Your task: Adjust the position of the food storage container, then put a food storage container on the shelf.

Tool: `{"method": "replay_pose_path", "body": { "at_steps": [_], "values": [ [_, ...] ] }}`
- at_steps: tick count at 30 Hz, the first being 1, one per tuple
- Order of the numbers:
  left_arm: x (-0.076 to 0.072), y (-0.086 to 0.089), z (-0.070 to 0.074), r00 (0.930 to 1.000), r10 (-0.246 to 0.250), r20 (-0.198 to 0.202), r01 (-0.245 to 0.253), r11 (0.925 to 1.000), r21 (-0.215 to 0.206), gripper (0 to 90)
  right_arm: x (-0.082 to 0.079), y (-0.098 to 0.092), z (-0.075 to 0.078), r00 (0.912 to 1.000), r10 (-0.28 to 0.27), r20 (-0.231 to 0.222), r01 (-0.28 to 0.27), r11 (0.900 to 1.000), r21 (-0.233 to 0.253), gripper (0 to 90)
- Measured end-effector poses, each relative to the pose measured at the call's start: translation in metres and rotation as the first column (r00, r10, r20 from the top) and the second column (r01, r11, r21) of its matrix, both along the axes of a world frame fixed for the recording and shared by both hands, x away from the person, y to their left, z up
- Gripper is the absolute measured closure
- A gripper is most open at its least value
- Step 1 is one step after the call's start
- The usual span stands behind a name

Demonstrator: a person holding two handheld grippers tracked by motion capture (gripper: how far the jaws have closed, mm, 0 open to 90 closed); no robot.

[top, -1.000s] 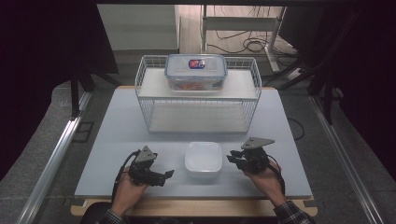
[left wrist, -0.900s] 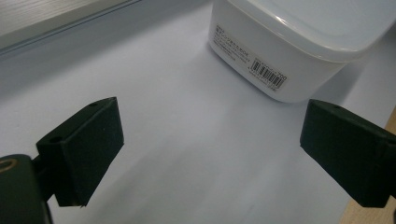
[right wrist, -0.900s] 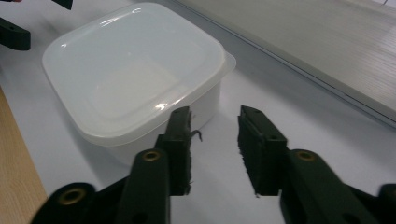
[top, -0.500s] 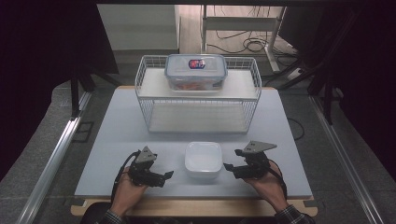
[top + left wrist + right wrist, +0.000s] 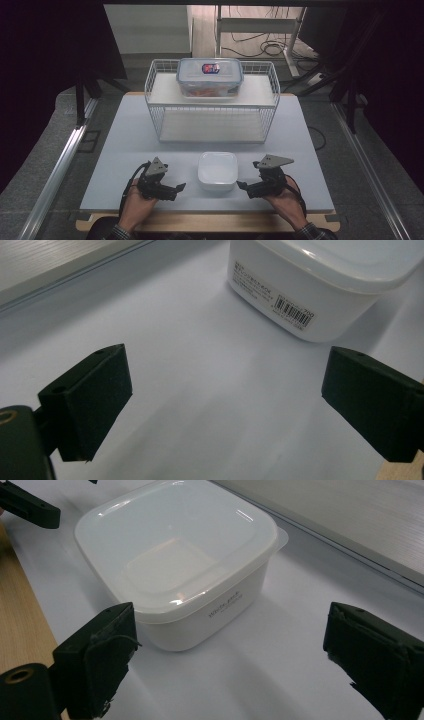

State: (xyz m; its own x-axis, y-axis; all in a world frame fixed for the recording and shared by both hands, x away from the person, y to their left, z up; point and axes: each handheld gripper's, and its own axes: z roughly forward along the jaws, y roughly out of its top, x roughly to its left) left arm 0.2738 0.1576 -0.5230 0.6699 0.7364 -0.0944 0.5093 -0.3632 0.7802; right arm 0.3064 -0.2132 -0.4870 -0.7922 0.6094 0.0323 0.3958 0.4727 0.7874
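High view: a white lidded container point(image 5: 217, 170) sits on the pale table point(image 5: 125, 135) near its front edge, midway between the two grippers and touched by neither. Lid on, square with rounded corners; the right gripper view shows a small tab at one lid corner and faint lettering on the side wall, while the left gripper view shows a barcode label on another wall. Left gripper point(image 5: 179, 187) lies low at the container's left, jaws spread wide and pointing toward it, nothing between them; in its own view the container stands ahead and to the upper right, beyond the jaw tips, with bare table in the gap. Right gripper point(image 5: 242, 185) sits just right of the container, jaws likewise wide apart and empty; in its own view the container's near corner sits just beyond its left jaw, and I cannot tell whether they touch. A grey three-cornered plate tops each gripper, and a hand holds each from the table's front edge. Farther back, well apart from the container, a white wire rack point(image 5: 212, 105) stands on the table, and on its upper shelf rests a clear lidded box point(image 5: 210, 76) with a coloured label on the lid and orange contents, too small to identify.
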Motion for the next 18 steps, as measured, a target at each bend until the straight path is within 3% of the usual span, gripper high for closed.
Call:
{"method": "replay_pose_path", "body": {
  "at_steps": [6,12,14,18],
  "values": [
    [0.0010,0.0005,0.0010,0.9999,0.003,-0.014,-0.004,0.9995,-0.031,4.6,0.0009,0.0014,-0.0011,0.9998,-0.012,0.017,0.012,1.000,-0.008,4.3],
    [0.0010,-0.0027,0.0019,0.9998,0.003,-0.019,-0.003,0.9999,-0.016,3.9,-0.0004,0.0049,-0.0022,0.9991,-0.012,0.040,0.013,1.000,-0.016,1.8],
    [0.0011,-0.0030,0.0034,0.9998,-0.007,-0.017,0.006,0.9994,-0.033,3.8,-0.0007,0.0058,-0.0015,0.9989,-0.015,0.044,0.016,1.000,-0.015,1.0],
    [0.0003,-0.0041,0.0072,0.9996,-0.021,-0.017,0.020,0.9983,-0.054,1.9,-0.0002,0.0078,0.0004,0.9995,-0.020,0.023,0.021,1.000,-0.022,0.0]
  ]
}}
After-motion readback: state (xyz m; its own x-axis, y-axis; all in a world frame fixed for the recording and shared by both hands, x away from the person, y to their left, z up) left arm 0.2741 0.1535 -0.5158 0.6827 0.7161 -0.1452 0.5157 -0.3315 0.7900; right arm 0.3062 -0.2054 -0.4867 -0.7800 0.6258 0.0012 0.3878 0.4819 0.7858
